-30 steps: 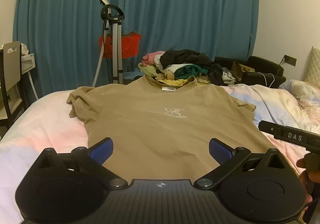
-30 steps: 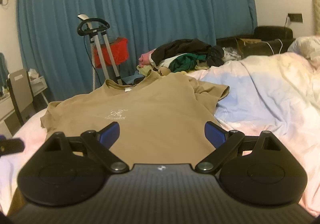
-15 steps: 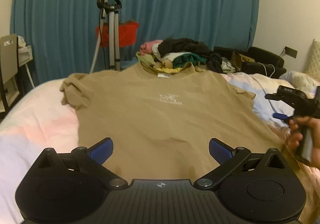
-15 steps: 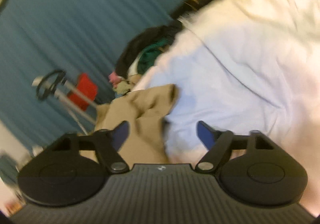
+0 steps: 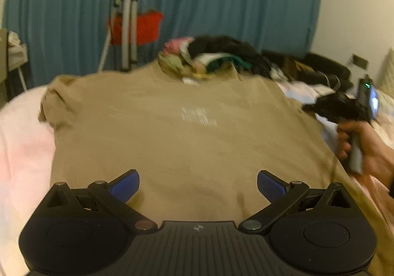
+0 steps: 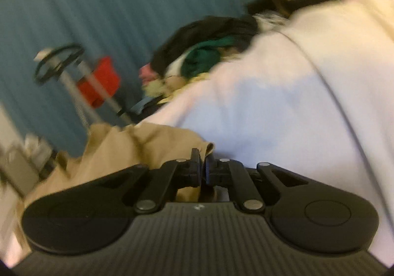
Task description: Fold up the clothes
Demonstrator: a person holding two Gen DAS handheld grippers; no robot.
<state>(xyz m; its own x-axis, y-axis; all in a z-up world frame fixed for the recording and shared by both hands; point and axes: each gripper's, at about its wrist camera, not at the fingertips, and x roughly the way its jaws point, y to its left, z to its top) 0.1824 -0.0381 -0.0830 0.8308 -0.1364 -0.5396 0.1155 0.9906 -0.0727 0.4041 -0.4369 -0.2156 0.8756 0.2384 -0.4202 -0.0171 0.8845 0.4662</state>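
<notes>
A tan T-shirt (image 5: 187, 133) with a white chest print lies spread flat on the bed, collar at the far end. My left gripper (image 5: 198, 186) is open and empty, hovering over the shirt's near hem. My right gripper (image 6: 202, 167) is shut on the tan T-shirt's right sleeve (image 6: 157, 140), which bunches up at the jaws. In the left wrist view the right gripper (image 5: 344, 108) shows at the shirt's right edge, held by a hand.
A pale pink and blue bedspread (image 6: 283, 103) covers the bed. A pile of mixed clothes (image 5: 216, 56) lies beyond the collar. A garment steamer stand (image 5: 125, 19) and red basket (image 5: 145, 27) stand before the blue curtain. Dark bags (image 5: 320, 71) lie at the far right.
My right gripper swung right to the shirt's sleeve and closed on it. My left gripper moved slightly forward over the hem and stayed open.
</notes>
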